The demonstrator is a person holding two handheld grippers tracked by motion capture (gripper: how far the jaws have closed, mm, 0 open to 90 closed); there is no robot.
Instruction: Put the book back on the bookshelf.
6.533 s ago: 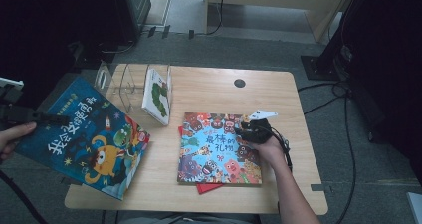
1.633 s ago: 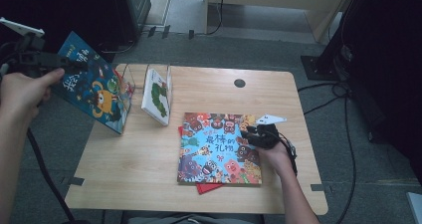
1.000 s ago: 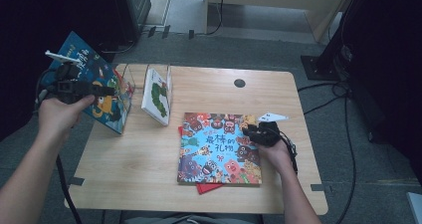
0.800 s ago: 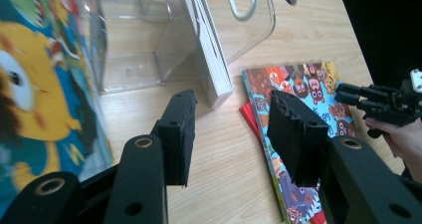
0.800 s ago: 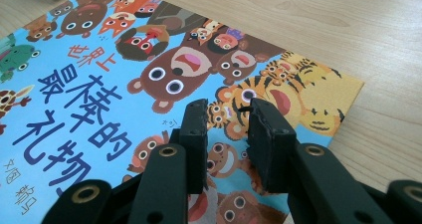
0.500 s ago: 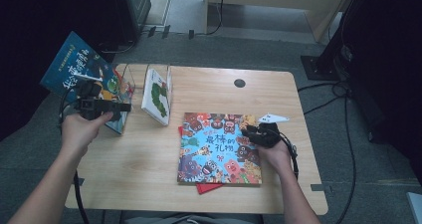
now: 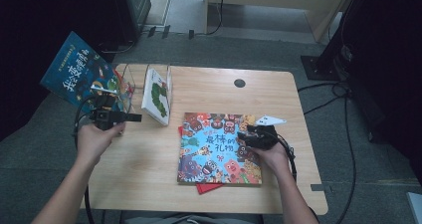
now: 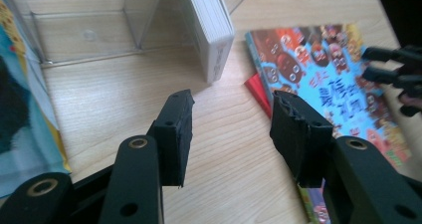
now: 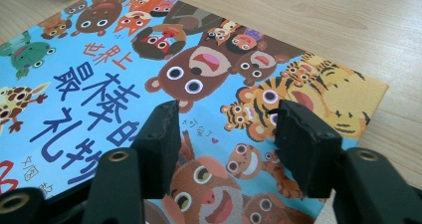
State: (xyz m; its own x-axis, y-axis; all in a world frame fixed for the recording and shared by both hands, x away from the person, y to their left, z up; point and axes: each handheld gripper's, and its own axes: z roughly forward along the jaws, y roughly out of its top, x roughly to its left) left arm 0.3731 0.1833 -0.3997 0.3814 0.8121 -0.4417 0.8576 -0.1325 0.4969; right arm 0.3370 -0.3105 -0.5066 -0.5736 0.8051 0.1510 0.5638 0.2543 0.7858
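I am holding my left claw low over the counter with its jaws standing apart and nothing between them; they have just been opening a little. To its outer side the blue monster book is leaning in the end slot of the clear rack, which I judge as shelved. Ahead of the claw the white book is standing in the next slot. My right claw is hovering over the animal picture book, lying flat directly under it; its jaws have just been opening wide, gripping nothing. Beneath that book a red one is peeking out. I reckon two books are racked and two are waiting.
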